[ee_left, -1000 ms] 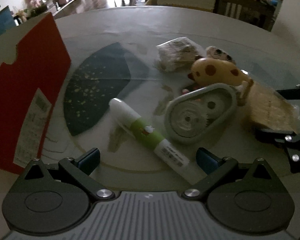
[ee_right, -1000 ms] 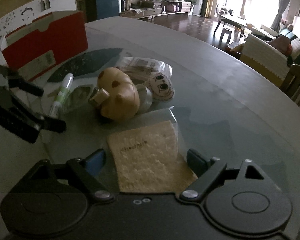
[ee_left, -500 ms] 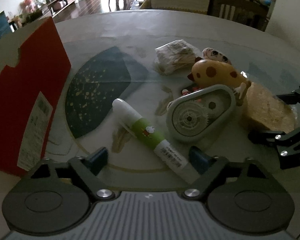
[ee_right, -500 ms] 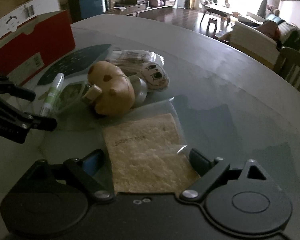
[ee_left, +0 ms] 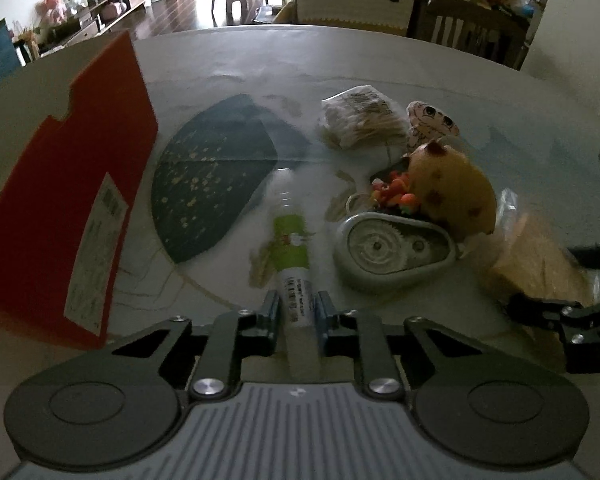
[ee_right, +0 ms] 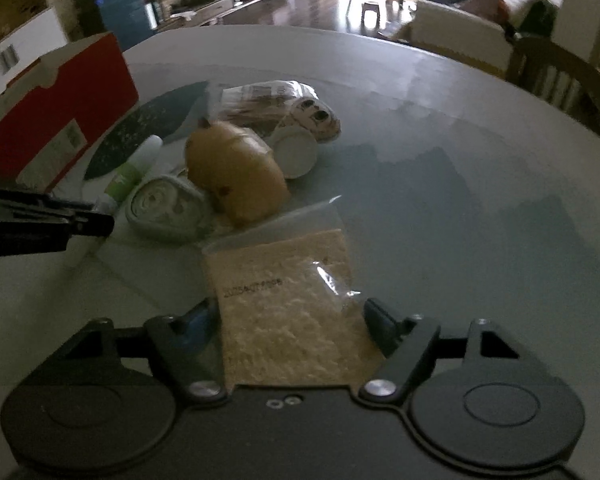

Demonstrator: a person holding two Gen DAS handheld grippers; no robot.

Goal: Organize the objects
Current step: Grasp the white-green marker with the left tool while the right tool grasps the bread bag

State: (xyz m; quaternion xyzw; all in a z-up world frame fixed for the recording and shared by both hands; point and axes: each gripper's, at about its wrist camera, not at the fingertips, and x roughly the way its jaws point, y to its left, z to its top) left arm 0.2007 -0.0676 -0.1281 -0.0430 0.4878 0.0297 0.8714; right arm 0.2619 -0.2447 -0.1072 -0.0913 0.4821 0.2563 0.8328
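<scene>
The glue stick [ee_left: 294, 258] lies on the tabletop [ee_left: 380, 76] with its labelled end pinched between the left gripper's [ee_left: 297, 314] fingers [ee_left: 271, 312], which press on it from both sides while its capped end points straight ahead beyond the fingertips. Just right of those fingers sits the grey correction tape dispenser [ee_left: 394, 248], with the yellow spotted toy [ee_left: 452, 188] touching its far edge, and the red box [ee_left: 68, 204] stands off to the left. The bagged sponge sheet [ee_right: 292, 312] lies flat between the right gripper's [ee_right: 292, 316] fingers [ee_right: 382, 326], which stand spread on either side of it without clamping.
</scene>
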